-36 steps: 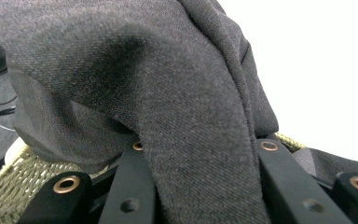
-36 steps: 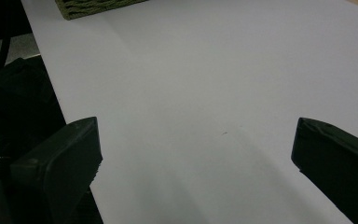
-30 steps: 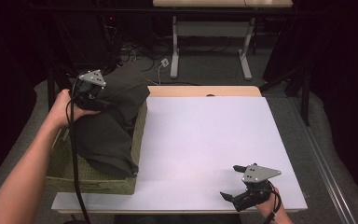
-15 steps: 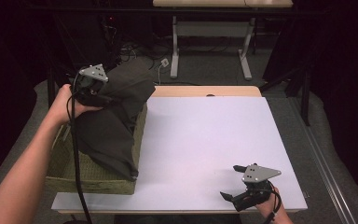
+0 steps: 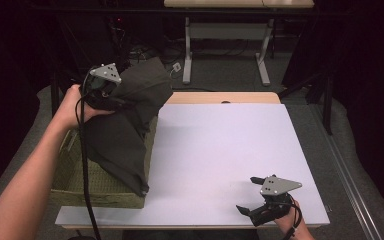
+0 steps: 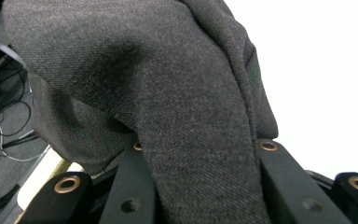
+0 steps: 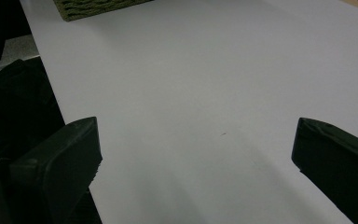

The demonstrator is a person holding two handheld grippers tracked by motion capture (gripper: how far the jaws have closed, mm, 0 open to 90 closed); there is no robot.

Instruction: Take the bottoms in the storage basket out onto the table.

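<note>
A dark grey garment [image 5: 125, 125] hangs from my left gripper [image 5: 111, 100], which is shut on a fold of it above a woven olive basket [image 5: 87, 192] at the table's left. The cloth's lower part drapes down into and over the basket. In the left gripper view the grey cloth [image 6: 182, 107] runs down between the black jaws and covers most of the picture. My right gripper [image 5: 254, 196] rests open near the table's front right corner; in the right gripper view its jaws stand wide apart over bare white tabletop [image 7: 205, 93] with nothing between them.
The white table top [image 5: 225, 150] stretches from the basket to the right edge. A corner of the olive basket [image 7: 98, 7] lies far off in the right gripper view. Beyond the table stand a desk frame [image 5: 225, 45] and floor cables.
My left gripper has risen and moved a little to the right, lifting the dark garment higher out of the basket. The right gripper has stayed put.
</note>
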